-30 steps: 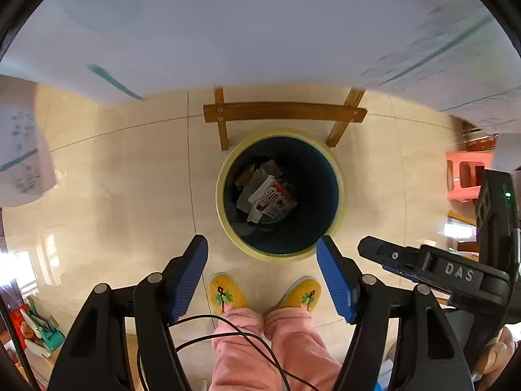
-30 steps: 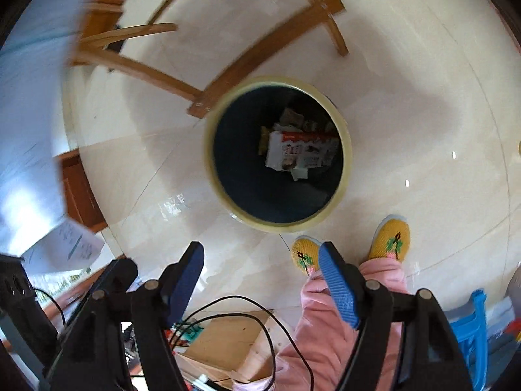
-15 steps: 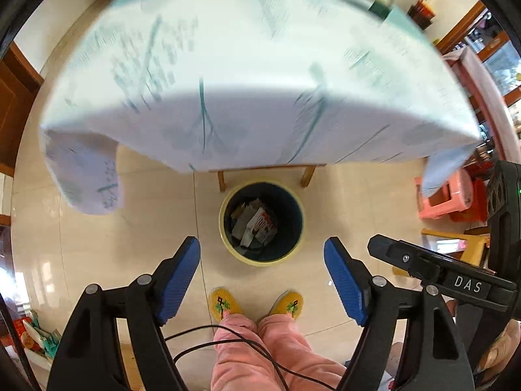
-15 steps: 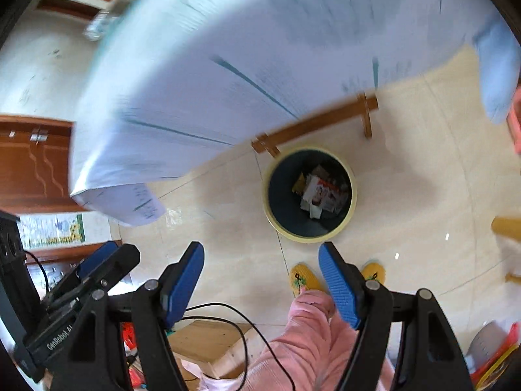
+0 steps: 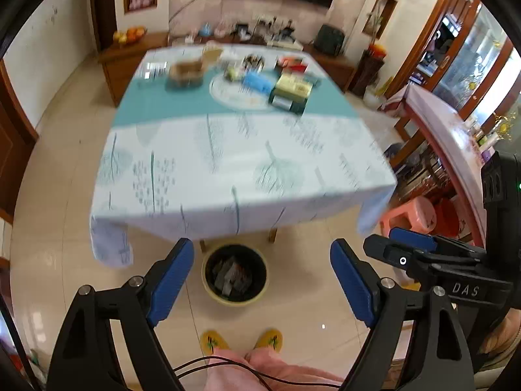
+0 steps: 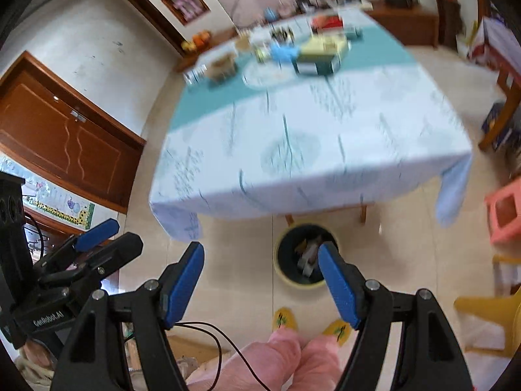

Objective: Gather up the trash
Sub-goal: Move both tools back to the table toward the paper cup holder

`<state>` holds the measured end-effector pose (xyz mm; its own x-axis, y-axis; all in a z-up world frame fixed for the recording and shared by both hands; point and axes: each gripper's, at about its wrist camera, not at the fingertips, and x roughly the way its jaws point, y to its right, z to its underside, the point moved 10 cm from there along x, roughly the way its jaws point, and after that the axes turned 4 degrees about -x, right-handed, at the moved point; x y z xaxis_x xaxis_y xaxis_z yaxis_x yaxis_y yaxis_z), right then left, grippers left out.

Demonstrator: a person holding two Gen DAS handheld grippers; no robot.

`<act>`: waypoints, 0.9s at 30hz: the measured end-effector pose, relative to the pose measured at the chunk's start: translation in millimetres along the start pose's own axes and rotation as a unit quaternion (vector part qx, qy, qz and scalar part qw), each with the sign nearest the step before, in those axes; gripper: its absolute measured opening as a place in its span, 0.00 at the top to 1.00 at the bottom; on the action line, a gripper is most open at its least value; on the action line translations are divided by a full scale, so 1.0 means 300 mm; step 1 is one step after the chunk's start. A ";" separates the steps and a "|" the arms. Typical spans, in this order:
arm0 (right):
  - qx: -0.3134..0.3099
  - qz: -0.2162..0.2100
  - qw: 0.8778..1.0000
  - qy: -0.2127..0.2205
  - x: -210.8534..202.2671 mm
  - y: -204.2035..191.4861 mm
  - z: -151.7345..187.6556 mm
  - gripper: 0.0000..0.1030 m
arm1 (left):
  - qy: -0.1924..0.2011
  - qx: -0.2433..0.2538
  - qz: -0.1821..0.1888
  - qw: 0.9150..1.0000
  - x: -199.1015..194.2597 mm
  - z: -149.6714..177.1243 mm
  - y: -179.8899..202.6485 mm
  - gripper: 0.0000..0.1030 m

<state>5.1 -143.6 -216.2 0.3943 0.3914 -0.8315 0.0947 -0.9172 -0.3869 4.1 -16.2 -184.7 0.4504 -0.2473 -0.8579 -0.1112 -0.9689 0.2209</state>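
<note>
A dark bin with a yellow rim [image 5: 235,275] [image 6: 304,255] stands on the floor under the near edge of the table, with paper and packet trash [image 5: 232,274] inside. My left gripper [image 5: 262,280] hangs high above it, its jaws opening, nothing between the blue pads. My right gripper [image 6: 260,280] is open and empty too, and it shows at the right of the left wrist view. On the table's far half lie blurred items: a blue packet [image 5: 257,82], a yellow-green box [image 5: 291,93] and a brown box [image 5: 186,73].
The table [image 5: 228,159] wears a white and teal cloth that hangs over its edges. A pink stool [image 5: 412,216] and a long sideboard [image 5: 446,140] stand at the right. The person's pink trousers and yellow slippers [image 5: 241,342] are just below the bin. A wooden door [image 6: 65,140] is at left.
Both grippers have risen from just above the bin to well above table height and tilted up, so the tabletop has come into view. The left jaws have widened.
</note>
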 end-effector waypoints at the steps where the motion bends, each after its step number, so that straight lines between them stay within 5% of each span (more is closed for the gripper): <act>1: -0.007 -0.001 1.000 0.010 -0.030 -0.004 -0.019 0.29 | 0.007 0.004 0.001 1.000 -0.022 -0.019 0.016 0.18; 14: -0.069 -0.001 0.996 0.055 -0.149 -0.062 -0.174 0.29 | 0.081 0.022 -0.022 0.996 -0.199 -0.217 0.107 0.18; 27: -0.089 0.010 0.994 0.069 0.018 -0.177 -0.395 0.29 | 0.086 0.018 -0.036 0.995 -0.143 -0.403 -0.119 0.18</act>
<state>110.5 -101.5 -152.9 0.5184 0.3701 -0.7709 0.2413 -0.9282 -0.2834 96.0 29.4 -99.7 0.6027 -0.1750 -0.7785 -0.1032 -0.9846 0.1414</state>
